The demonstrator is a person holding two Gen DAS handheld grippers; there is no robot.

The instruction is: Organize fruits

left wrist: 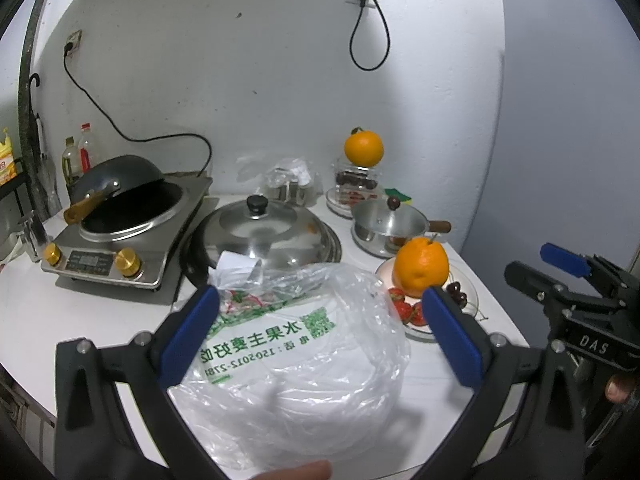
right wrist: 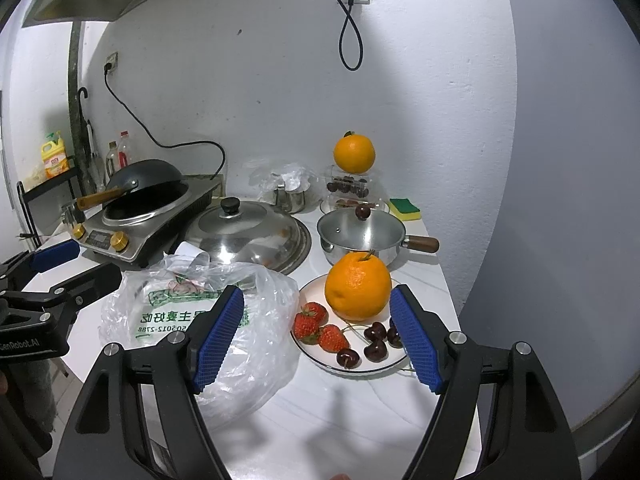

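A white plate [right wrist: 384, 364] near the counter's right edge holds a large orange [right wrist: 357, 286], three strawberries [right wrist: 316, 326] and several dark cherries [right wrist: 374, 342]. My right gripper [right wrist: 318, 334] is open just in front of the plate, empty. A clear plastic bag with green print [left wrist: 296, 356] lies left of the plate. My left gripper [left wrist: 320, 332] is open over the bag, its fingers on either side, empty. The plate's orange [left wrist: 420, 266] also shows in the left wrist view. A second orange [right wrist: 354, 153] sits on clear boxes of dark fruit [right wrist: 347, 187] at the back. One cherry [right wrist: 363, 212] rests on a small steel saucepan [right wrist: 362, 236].
An induction cooker with a black wok [right wrist: 146, 200] stands at the back left. A large steel lid [right wrist: 244, 228] lies beside it. A crumpled bag over steel cups [right wrist: 290, 188], a green-yellow sponge [right wrist: 405, 209], bottles [right wrist: 120, 156] and wall cables are behind. The counter's edge runs close on the right.
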